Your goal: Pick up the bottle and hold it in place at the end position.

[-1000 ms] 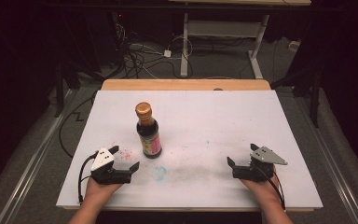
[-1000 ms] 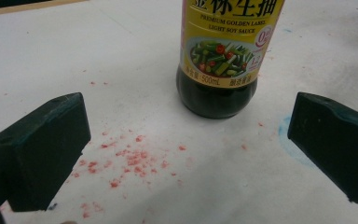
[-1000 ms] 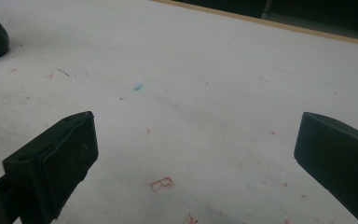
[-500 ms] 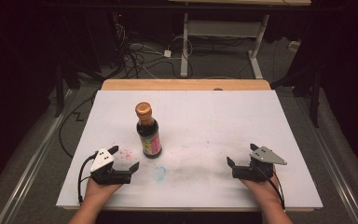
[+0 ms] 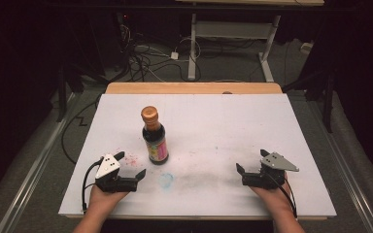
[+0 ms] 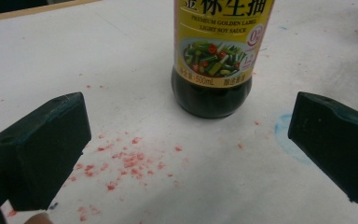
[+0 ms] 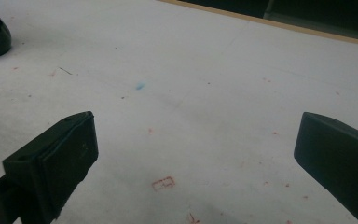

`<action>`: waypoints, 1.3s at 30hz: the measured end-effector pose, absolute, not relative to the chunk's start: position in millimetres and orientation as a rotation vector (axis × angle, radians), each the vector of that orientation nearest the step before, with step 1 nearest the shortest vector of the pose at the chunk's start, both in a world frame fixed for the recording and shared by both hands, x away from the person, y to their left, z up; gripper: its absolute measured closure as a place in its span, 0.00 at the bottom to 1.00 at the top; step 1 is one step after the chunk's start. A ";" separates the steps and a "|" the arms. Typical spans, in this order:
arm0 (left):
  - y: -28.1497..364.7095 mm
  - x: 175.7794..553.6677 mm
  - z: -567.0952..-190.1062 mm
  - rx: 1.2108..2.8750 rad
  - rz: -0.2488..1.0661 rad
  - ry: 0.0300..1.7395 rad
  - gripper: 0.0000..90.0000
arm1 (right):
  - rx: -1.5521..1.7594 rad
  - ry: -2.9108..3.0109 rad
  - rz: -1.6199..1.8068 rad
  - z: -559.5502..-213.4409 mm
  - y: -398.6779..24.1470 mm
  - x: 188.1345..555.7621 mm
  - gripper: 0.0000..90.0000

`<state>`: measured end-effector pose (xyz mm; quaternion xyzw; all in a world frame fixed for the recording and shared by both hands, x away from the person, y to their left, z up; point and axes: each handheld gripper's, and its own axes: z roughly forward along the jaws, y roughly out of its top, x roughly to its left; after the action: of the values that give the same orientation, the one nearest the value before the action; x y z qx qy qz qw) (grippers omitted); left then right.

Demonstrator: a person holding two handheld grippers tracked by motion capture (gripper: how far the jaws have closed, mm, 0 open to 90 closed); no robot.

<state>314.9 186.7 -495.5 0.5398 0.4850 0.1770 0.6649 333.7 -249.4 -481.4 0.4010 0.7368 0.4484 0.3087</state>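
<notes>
dark bottle [image 5: 155,141], yellow label [image 6: 221,37], white table [image 5: 233,121]

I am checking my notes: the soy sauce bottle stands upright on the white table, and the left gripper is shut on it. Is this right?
Not quite. The soy sauce bottle stands upright on the white table, but the left gripper is open and apart from it, as the left gripper view shows.

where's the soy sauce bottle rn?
In the high view the bottle stands upright left of the table's centre, just ahead of the open left gripper; the right gripper is far off.
</notes>
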 end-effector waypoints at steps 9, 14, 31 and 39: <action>181.7 313.0 -488.0 1.208 0.329 1.100 0.00 | 1.060 1.955 1.186 -481.4 -249.5 334.5 0.00; 177.7 312.6 -485.5 1.216 0.309 1.089 0.00 | 1.057 1.959 1.185 -481.5 -249.2 334.6 0.00; 165.0 329.1 -470.8 1.198 0.268 1.079 0.00 | 1.053 1.958 1.184 -481.4 -249.1 334.4 0.00; 156.1 340.0 -463.8 1.200 0.260 1.069 0.00 | 1.055 1.957 1.185 -481.4 -249.1 334.4 0.00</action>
<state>340.0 156.1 -463.8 0.5360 0.4773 0.1162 0.6866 334.4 -249.1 -481.4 0.3988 0.7395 0.4477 0.3062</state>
